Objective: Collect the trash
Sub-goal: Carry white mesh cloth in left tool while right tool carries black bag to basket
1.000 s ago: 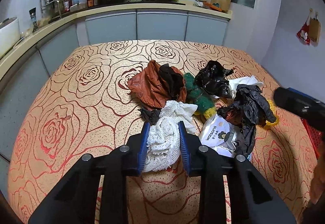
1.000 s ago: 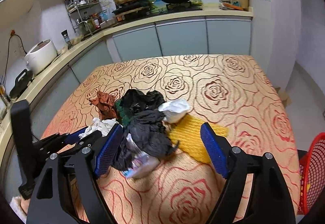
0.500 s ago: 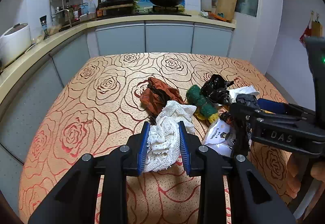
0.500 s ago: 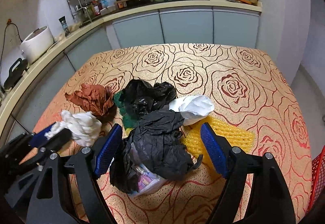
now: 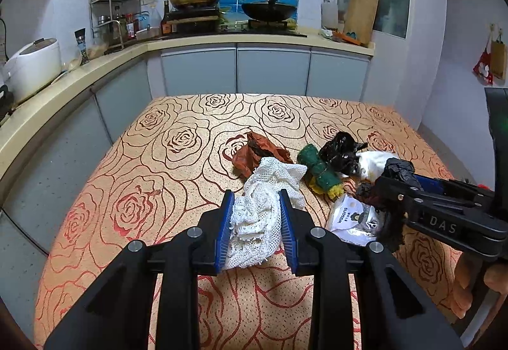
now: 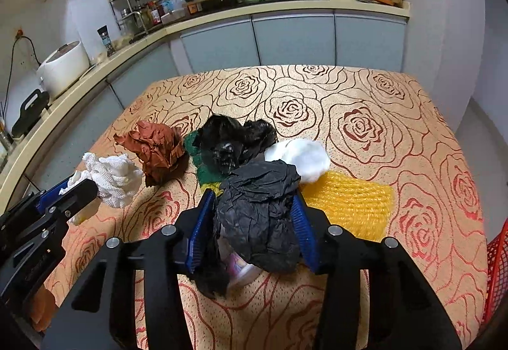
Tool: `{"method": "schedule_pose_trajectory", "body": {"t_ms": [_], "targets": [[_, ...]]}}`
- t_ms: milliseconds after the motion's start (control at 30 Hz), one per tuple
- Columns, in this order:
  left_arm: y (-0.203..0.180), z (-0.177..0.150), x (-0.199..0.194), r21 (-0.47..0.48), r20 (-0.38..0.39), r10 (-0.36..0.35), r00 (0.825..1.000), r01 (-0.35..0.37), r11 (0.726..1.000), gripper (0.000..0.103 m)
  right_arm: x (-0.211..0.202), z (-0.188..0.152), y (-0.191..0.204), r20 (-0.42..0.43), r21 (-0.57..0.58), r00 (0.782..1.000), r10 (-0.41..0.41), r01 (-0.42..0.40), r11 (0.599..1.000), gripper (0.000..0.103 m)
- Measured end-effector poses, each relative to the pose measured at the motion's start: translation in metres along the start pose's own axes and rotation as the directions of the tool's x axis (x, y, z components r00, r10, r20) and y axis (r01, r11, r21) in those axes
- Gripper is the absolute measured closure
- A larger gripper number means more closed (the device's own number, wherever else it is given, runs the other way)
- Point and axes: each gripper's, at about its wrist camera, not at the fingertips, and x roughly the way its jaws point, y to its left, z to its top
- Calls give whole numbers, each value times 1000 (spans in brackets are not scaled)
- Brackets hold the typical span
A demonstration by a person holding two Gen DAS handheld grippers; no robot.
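Observation:
My left gripper (image 5: 255,196) is shut on a white mesh rag (image 5: 273,172), held just off the rose-patterned tablecloth (image 5: 177,140). From the right wrist view the same rag (image 6: 111,175) hangs at the far left. My right gripper (image 6: 250,201) is closing on a crumpled black plastic bag (image 6: 260,216), with both blue pads against its sides. A white printed packet (image 6: 239,267) lies beneath the bag. Loose on the cloth behind are a brown paper wad (image 6: 155,147), a second black bag (image 6: 231,140), a green scrubber (image 6: 193,140), a white wad (image 6: 301,156) and yellow netting (image 6: 349,201).
A red mesh basket (image 6: 495,270) shows at the right edge, beside the table. A kitchen counter (image 5: 95,64) with a rice cooker (image 5: 31,67) runs along the left and far sides. A hand (image 5: 476,286) grips the right tool's handle.
My right gripper's jaws have narrowed from wide apart onto the crumpled black bag. My left gripper has risen and pulled back with the white rag, away from the pile.

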Motion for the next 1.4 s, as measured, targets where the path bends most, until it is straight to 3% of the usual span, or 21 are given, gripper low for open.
{"method": "schedule_pose_trajectory", "body": {"t_ms": [500, 1400], "targets": [[-10, 13, -38, 14, 90, 21, 996, -23, 1000, 76, -69, 4, -1, 159, -24, 987, -36, 41, 999, 57], [-56, 29, -86, 83, 193, -43, 980, 27, 996, 76, -155, -1, -30, 286, 33, 952, -112, 107, 994, 57]]}}
